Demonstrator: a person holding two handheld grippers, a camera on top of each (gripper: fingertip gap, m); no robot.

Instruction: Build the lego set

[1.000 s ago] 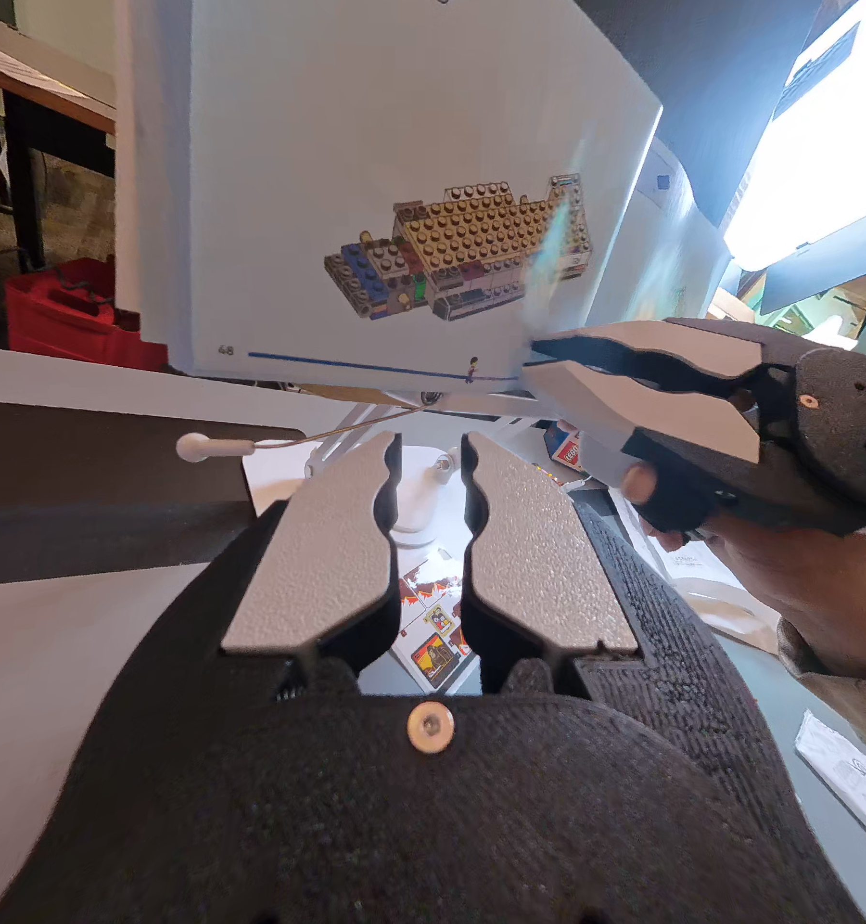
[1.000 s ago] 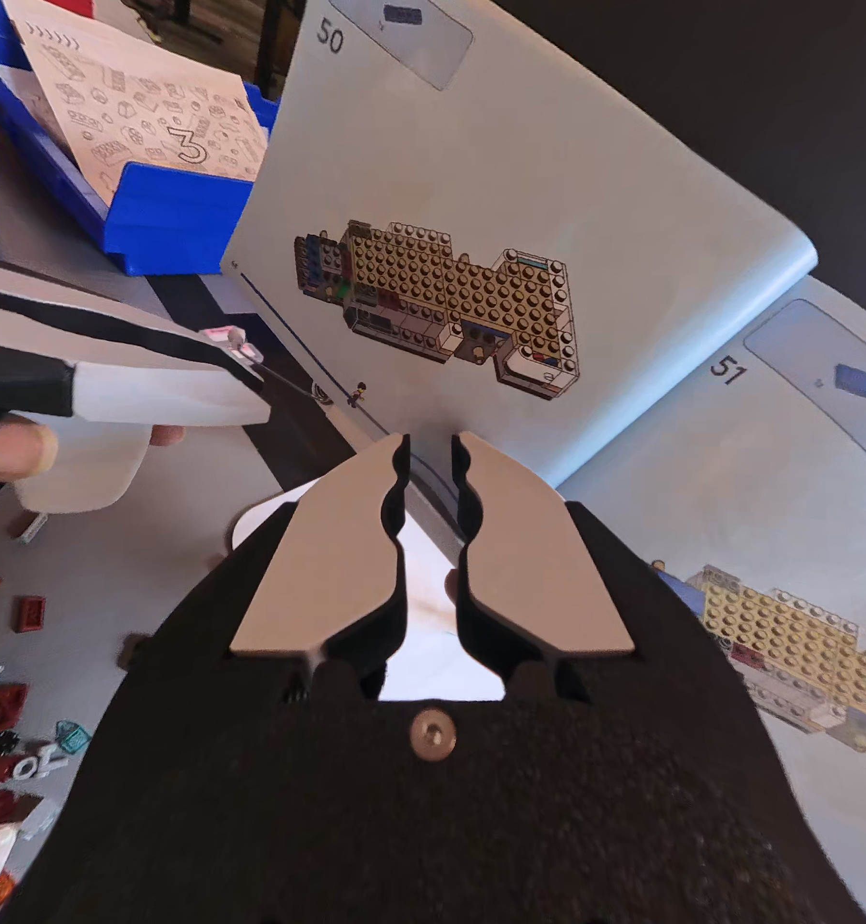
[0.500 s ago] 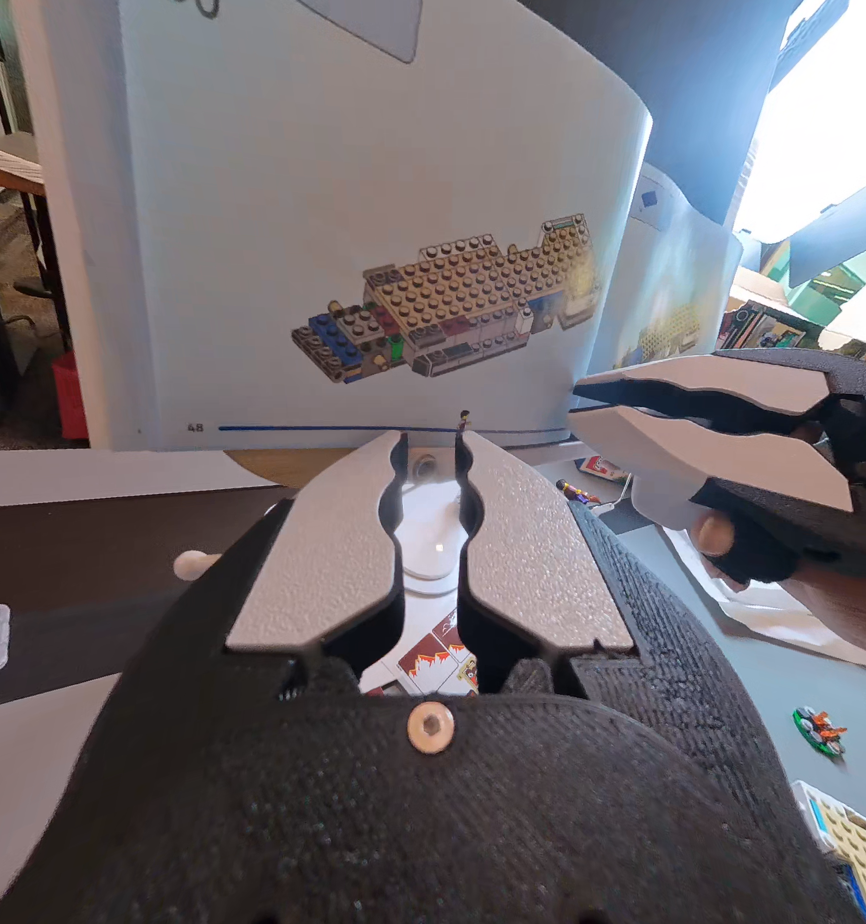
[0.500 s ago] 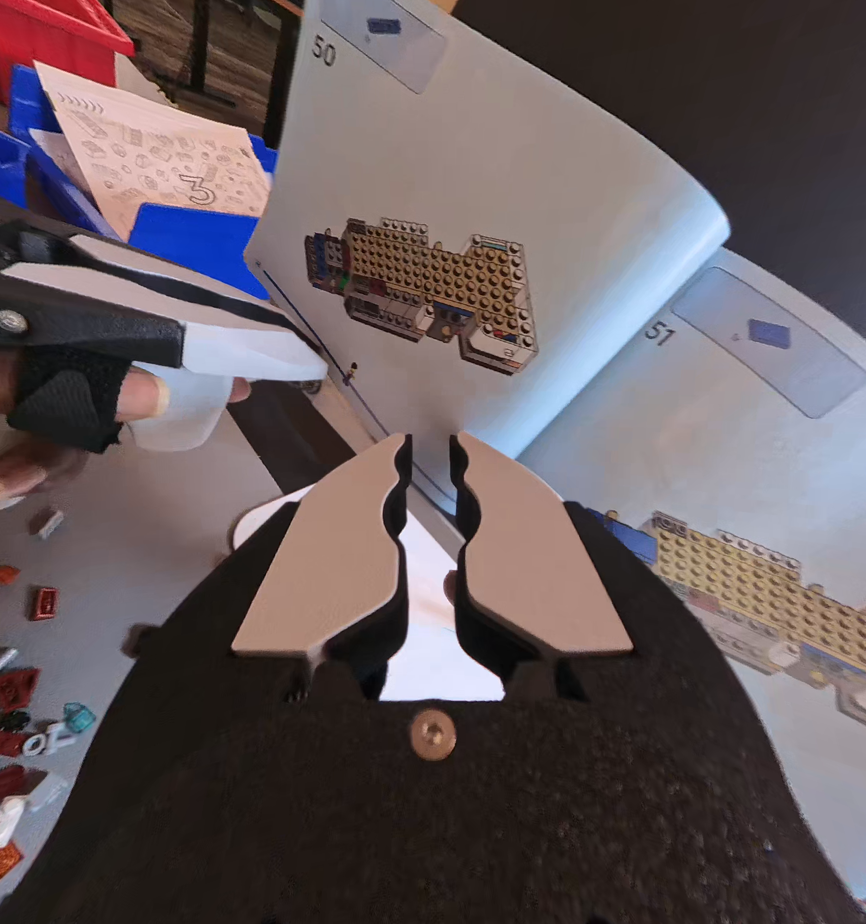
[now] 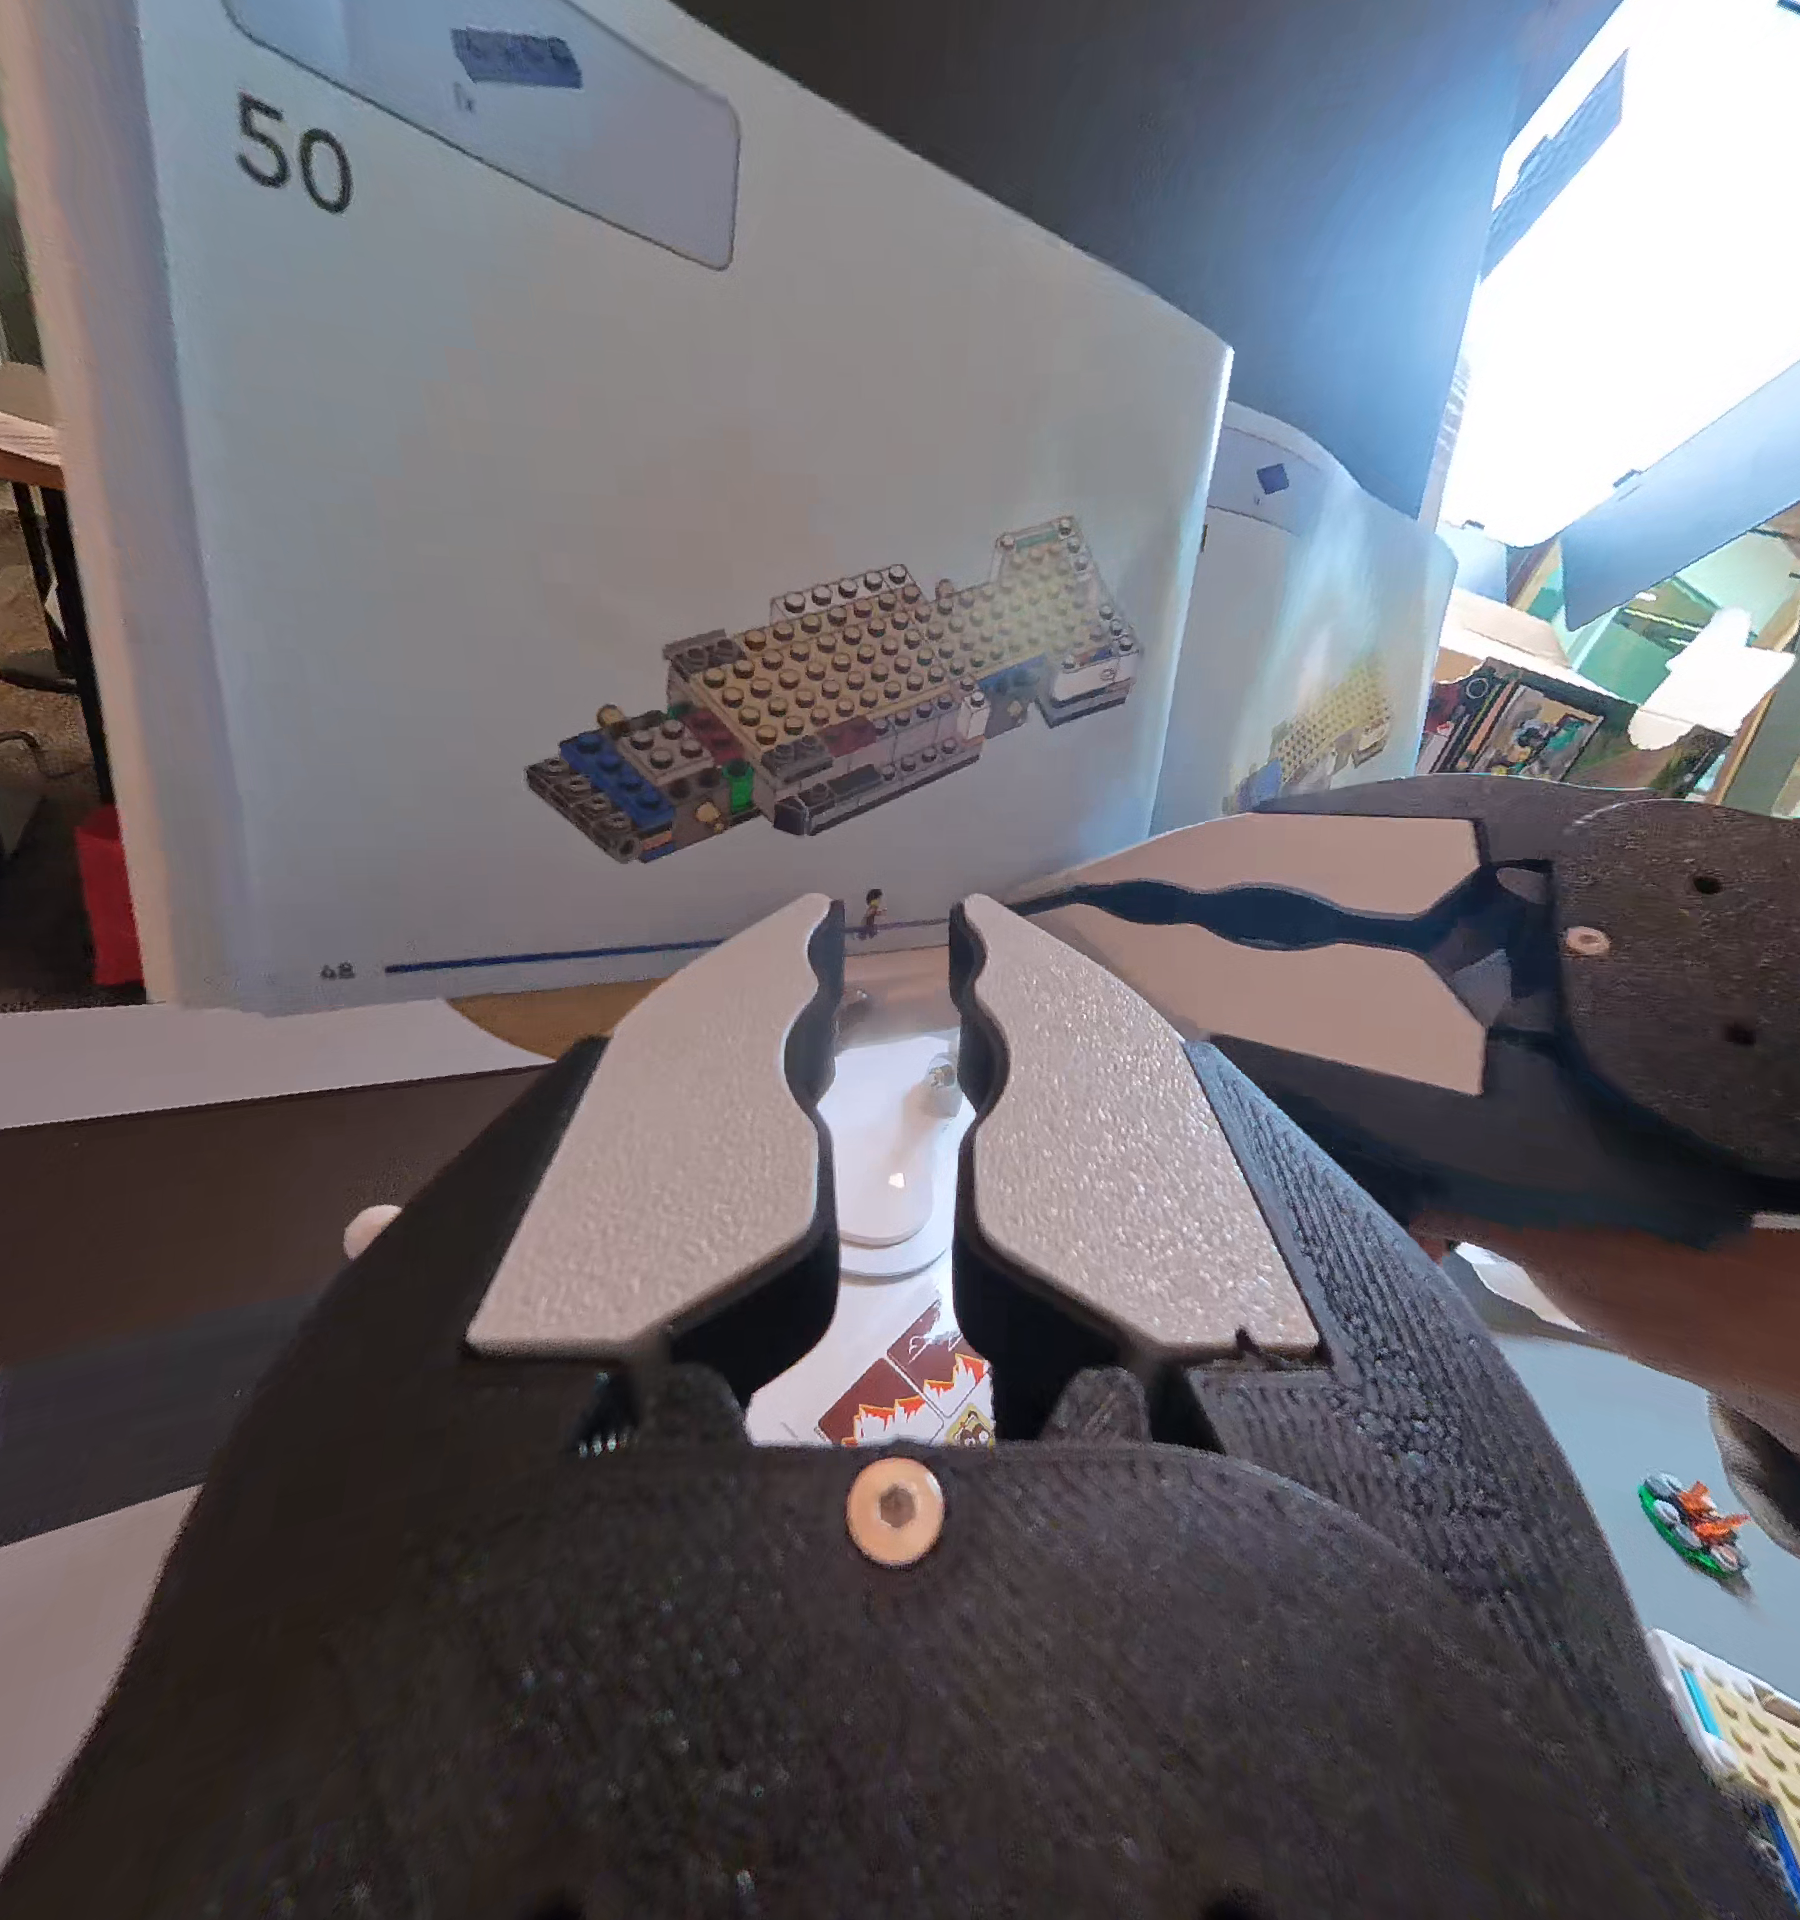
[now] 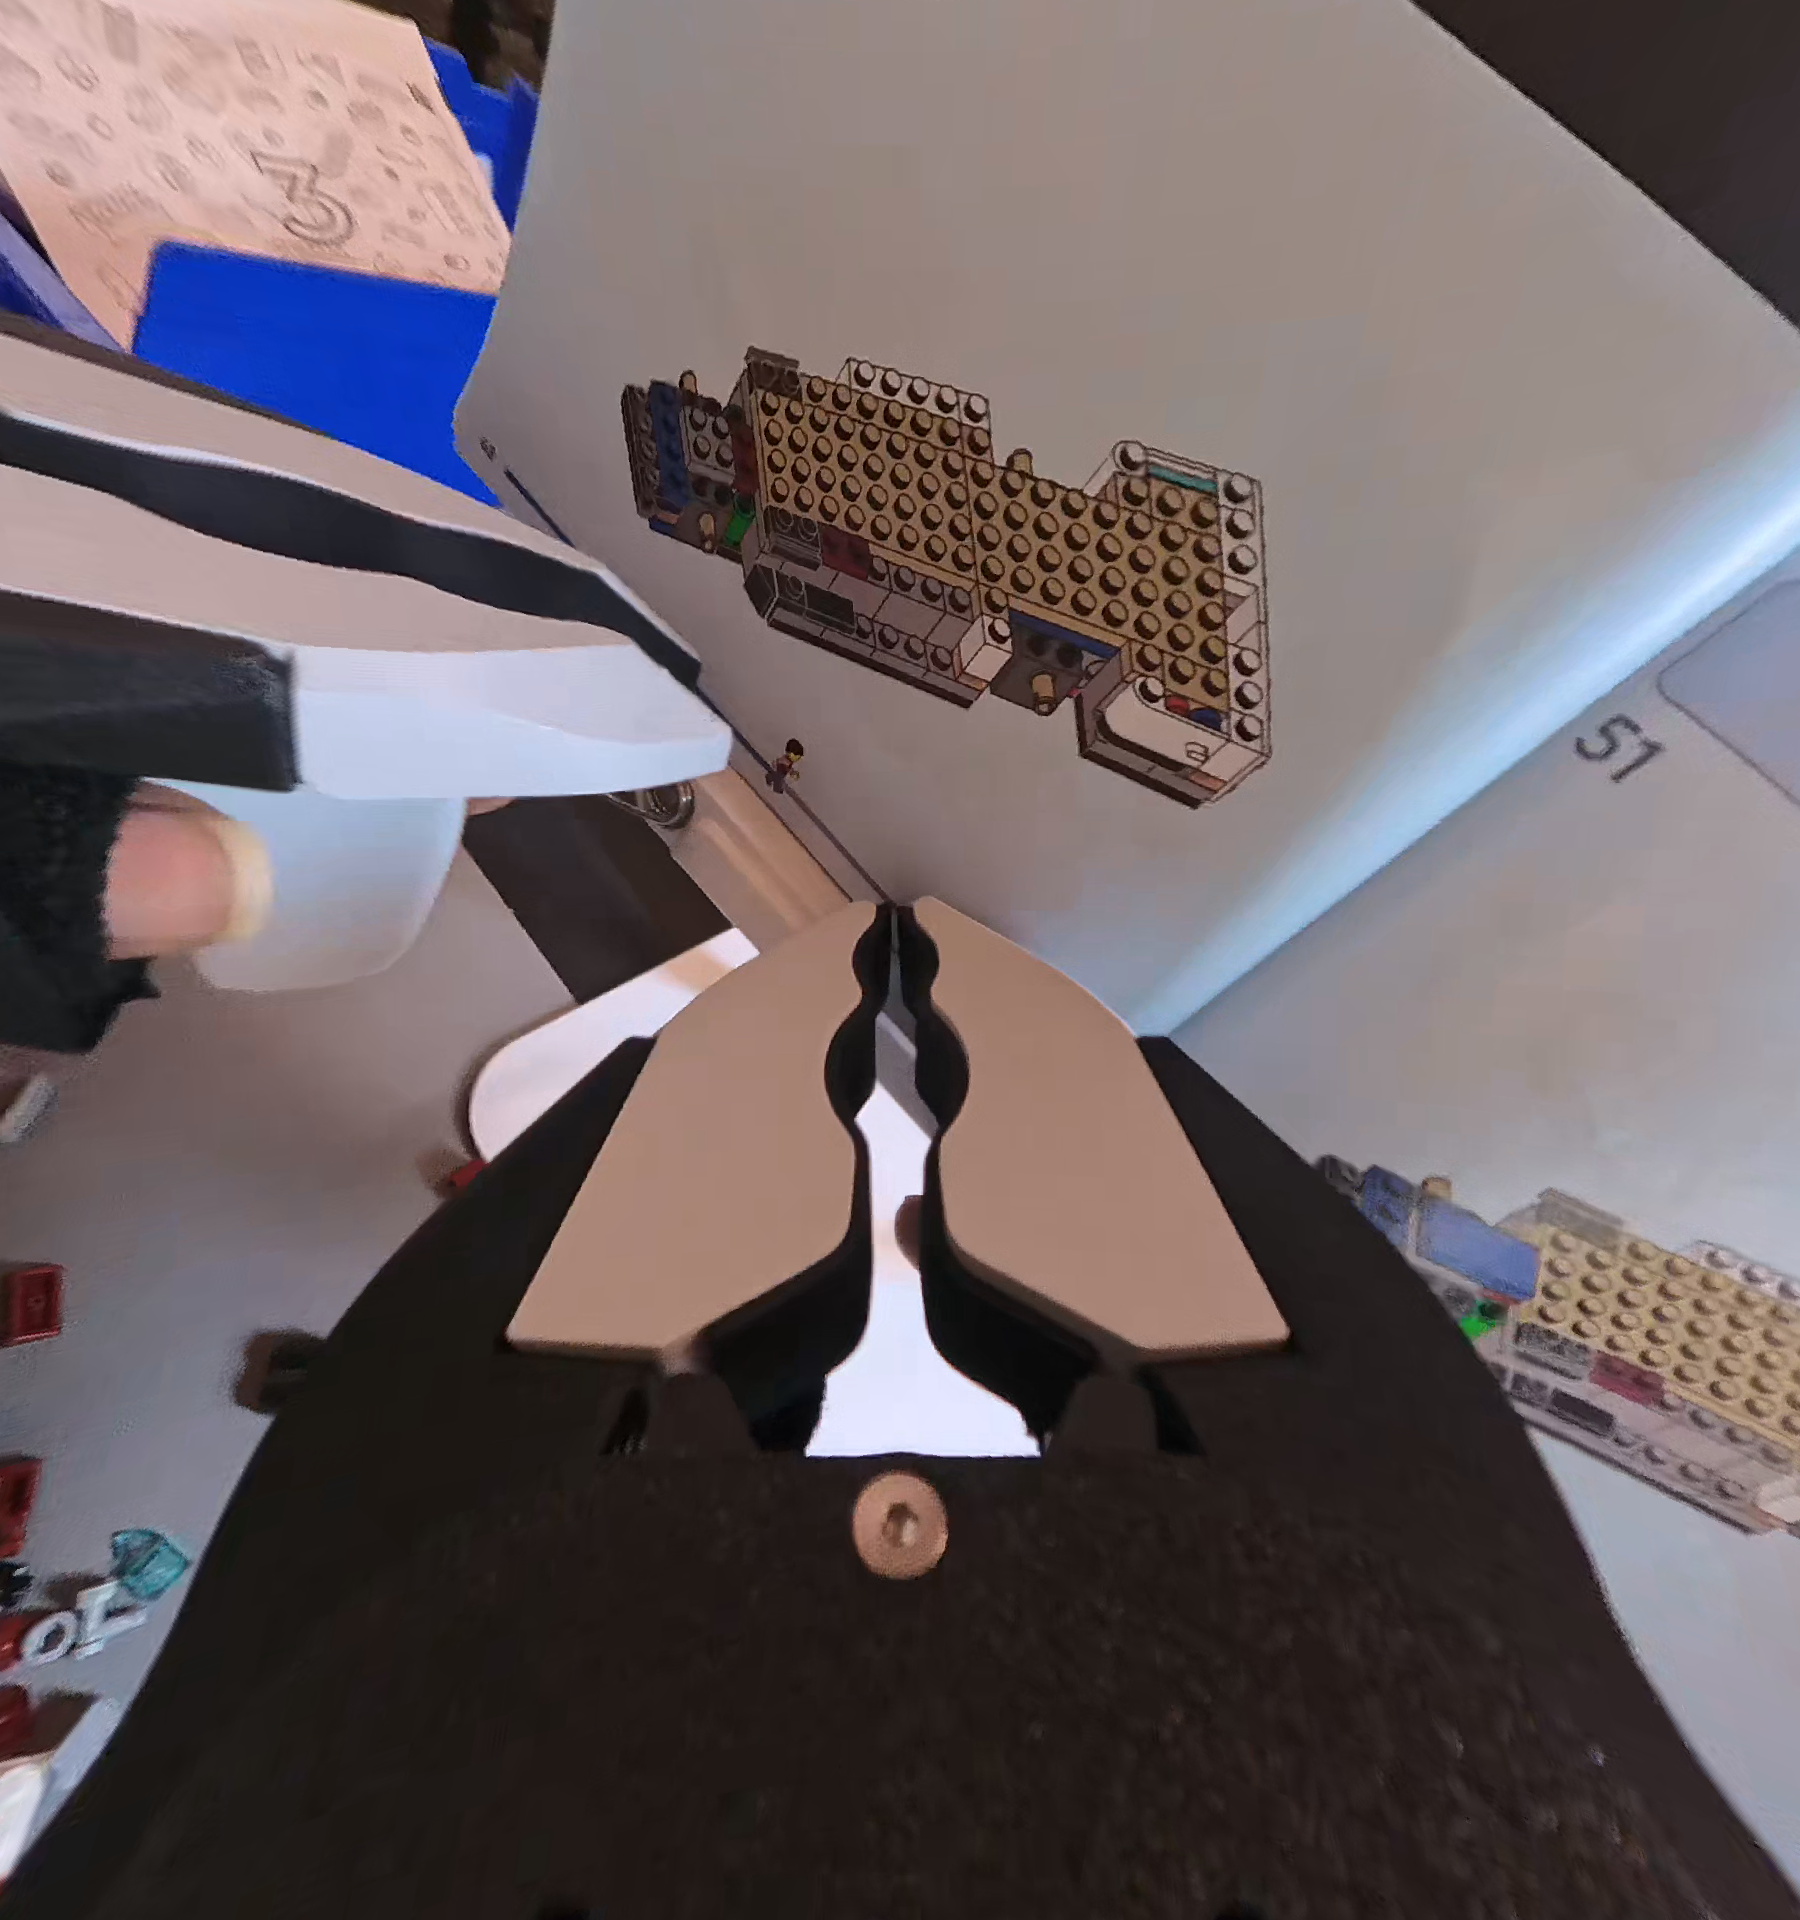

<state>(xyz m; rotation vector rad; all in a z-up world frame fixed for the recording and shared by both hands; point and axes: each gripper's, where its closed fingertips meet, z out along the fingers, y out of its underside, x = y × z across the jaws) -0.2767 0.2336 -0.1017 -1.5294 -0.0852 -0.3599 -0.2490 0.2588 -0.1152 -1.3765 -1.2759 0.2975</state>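
An open instruction booklet stands on a white stand (image 5: 891,1174). Its upright page (image 5: 667,468) shows a drawing of a tan brick model. My right gripper (image 6: 894,914) is shut on the bottom edge of that page (image 6: 1083,260), with the thin sheet pinched between the fingertips. It also shows in the left wrist view (image 5: 1021,902), coming in from the right with its tips at the page's lower edge. My left gripper (image 5: 896,920) is open with nothing between its fingers and points at the same lower edge. In the right wrist view the left gripper (image 6: 698,696) reaches in from the left.
The booklet's following page (image 6: 1498,987) lies to the right. A blue bin (image 6: 304,343) with a printed paper bag (image 6: 200,135) stands behind on the left. Loose red bricks (image 6: 34,1299) lie on the table. A tan baseplate (image 5: 1769,1766) and a small green piece (image 5: 1696,1527) lie at the right. Left tips to right tips: about 5 cm.
My right gripper's fingers have come together on the page's bottom edge. My left gripper has come closer to the page and stays open.
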